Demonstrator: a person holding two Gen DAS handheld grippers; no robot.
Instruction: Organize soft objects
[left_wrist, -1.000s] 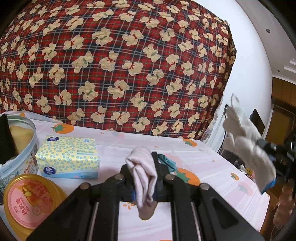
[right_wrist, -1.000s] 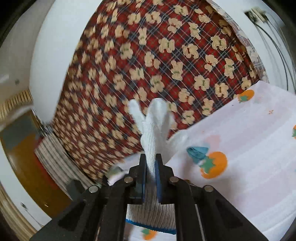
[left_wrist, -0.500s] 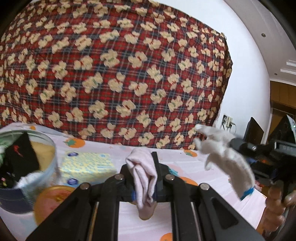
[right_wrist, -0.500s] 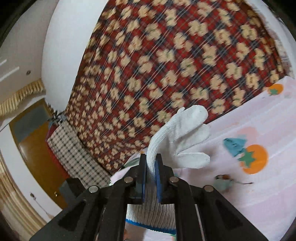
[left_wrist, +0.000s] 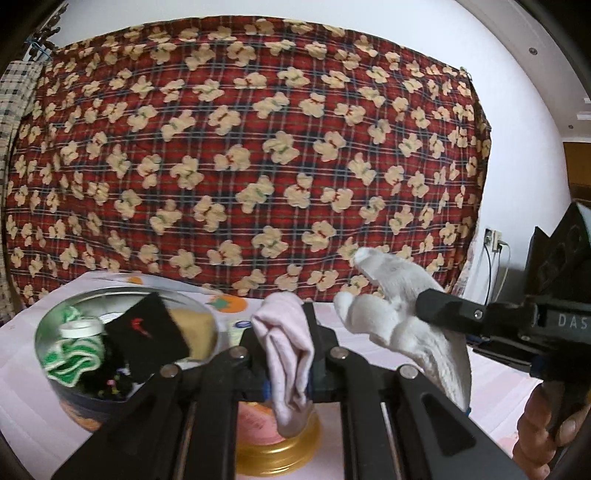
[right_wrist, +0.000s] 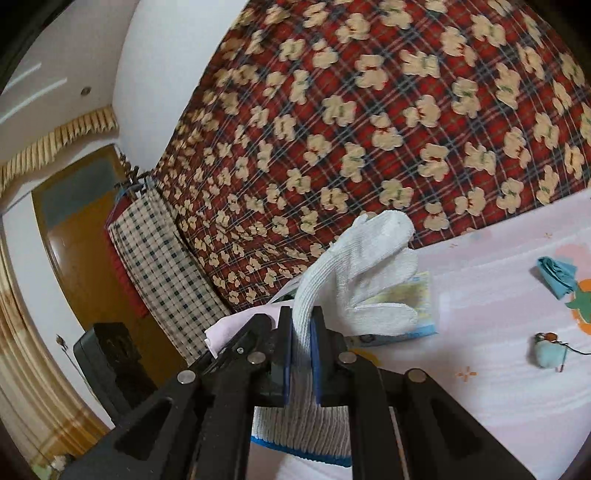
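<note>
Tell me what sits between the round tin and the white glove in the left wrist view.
The left gripper, shut on a pink sock, sits between the tin and the white glove; the left wrist view shows it.

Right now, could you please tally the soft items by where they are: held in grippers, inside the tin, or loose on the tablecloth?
Held in grippers: 2, pale pink sock, white knit glove
Inside round metal tin: 3, green-white scrunchie, black wristband, yellow sponge
Loose on tablecloth: 2, teal cloth, pale blue plush charm
Total: 7
</note>
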